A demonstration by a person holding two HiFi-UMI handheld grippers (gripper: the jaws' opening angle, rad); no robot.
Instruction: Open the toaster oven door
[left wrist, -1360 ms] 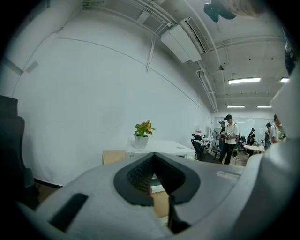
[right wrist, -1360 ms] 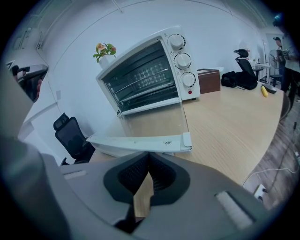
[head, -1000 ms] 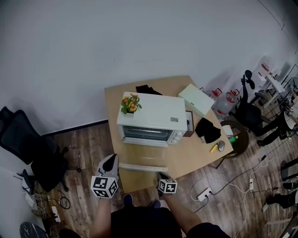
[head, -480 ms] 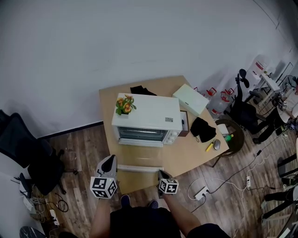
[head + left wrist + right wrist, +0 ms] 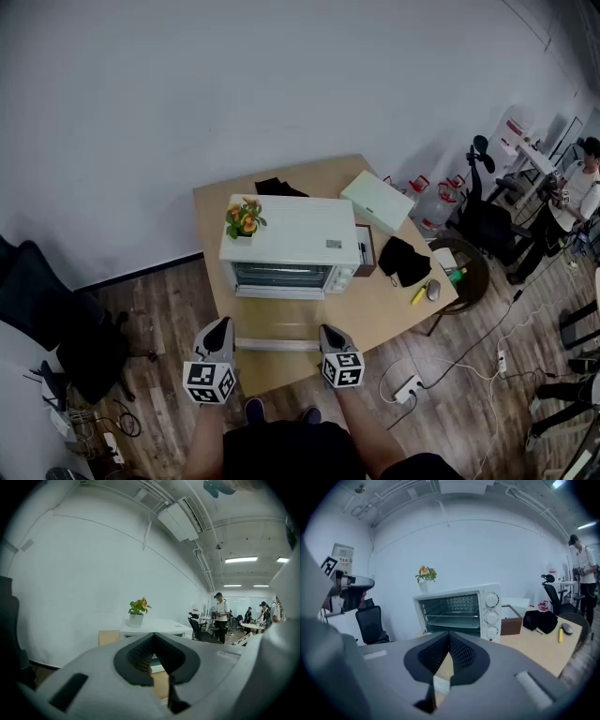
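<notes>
Though the lowered toaster oven door (image 5: 278, 344) barely shows, the left gripper (image 5: 152, 637) and right gripper (image 5: 449, 634) are closed, empty.

Toaster oven (image 5: 164, 626) front behind the body of the left gripper (image 5: 153, 637); chair (image 5: 37, 314) cut by the head view's left edge

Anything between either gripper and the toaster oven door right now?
Nothing visible. The door lies folded down in front of the toaster oven, its handle toward the person. The left gripper and right gripper sit just off the handle's two ends, jaws together, holding nothing, with no object in the gaps.
</notes>
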